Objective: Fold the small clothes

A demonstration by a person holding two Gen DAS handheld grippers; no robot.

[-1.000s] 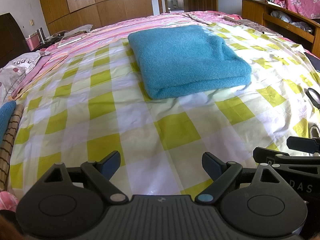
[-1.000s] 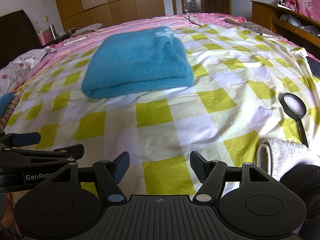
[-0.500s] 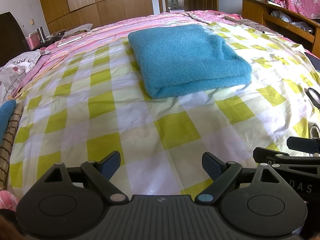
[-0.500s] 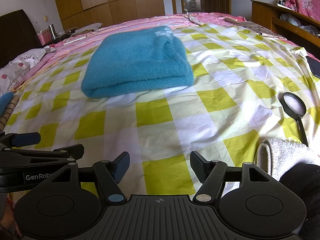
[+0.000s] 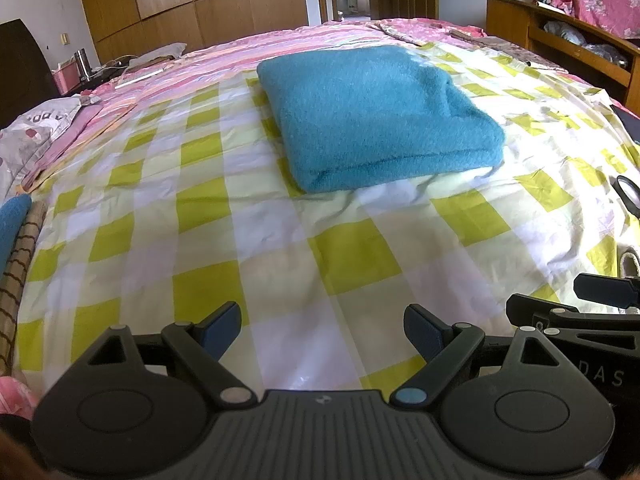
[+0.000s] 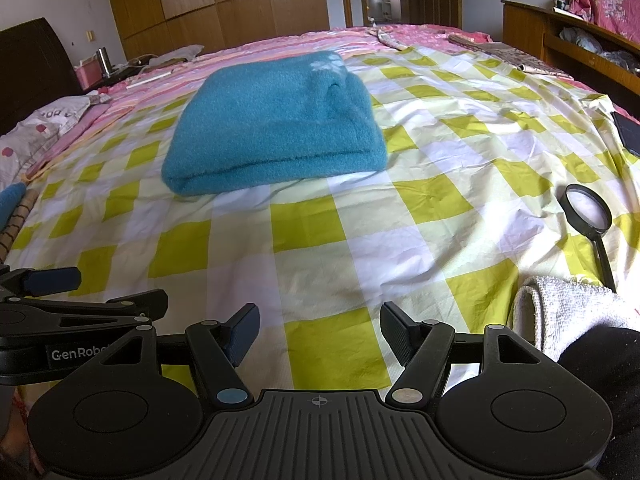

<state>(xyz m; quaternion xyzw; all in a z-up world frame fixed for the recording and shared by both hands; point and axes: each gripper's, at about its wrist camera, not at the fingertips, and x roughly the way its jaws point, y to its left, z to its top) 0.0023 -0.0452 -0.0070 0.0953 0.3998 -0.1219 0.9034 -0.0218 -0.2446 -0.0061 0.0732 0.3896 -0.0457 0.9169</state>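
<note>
A teal fleece garment (image 5: 376, 116) lies folded into a thick rectangle on the yellow-and-white checked bed cover (image 5: 280, 248); it also shows in the right wrist view (image 6: 276, 124). My left gripper (image 5: 322, 330) is open and empty, low over the cover, well short of the garment's near edge. My right gripper (image 6: 318, 330) is open and empty, also near the front of the bed. Each gripper shows at the side of the other's view: the right one (image 5: 576, 312) and the left one (image 6: 80, 292).
A black magnifying glass (image 6: 588, 216) lies on the cover at the right. A white towel (image 6: 564, 312) sits near my right gripper. A striped roll and blue cloth (image 5: 16, 248) lie at the left edge. A wooden shelf (image 6: 576, 40) stands at the right.
</note>
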